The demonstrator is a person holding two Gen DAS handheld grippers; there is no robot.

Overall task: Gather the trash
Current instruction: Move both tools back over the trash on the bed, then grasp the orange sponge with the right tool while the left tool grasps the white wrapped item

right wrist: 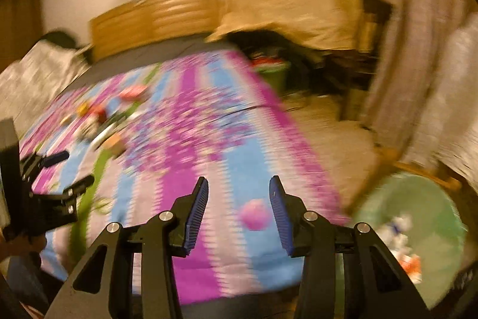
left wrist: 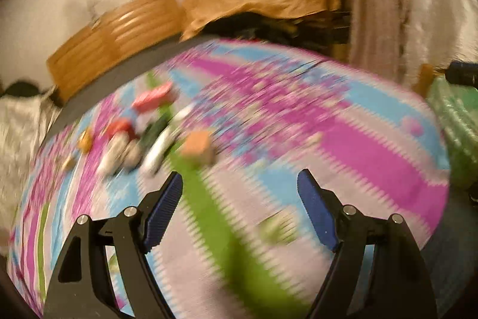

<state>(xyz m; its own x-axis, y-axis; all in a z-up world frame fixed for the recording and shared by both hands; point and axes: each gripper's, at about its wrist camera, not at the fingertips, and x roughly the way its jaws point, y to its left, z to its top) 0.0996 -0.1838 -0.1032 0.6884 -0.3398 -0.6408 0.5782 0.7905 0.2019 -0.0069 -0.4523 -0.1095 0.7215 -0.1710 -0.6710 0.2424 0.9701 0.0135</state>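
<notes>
Left tongs (left wrist: 240, 184) wide, right tongs (right wrist: 239, 190) narrower, both empty; trash pile (left wrist: 140, 133) blurred.

Bedspread (left wrist: 343, 139) striped magenta, sky blue, pale pink and green; headboard (left wrist: 119, 29) amber wood; bin bag (right wrist: 418, 199) pale green.

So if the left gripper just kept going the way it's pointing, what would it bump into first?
Probably the bed's striped pink, blue and green bedspread just ahead of the open left gripper, well short of the blurred pile of small trash off to its left. Depth is hard to judge.
</notes>
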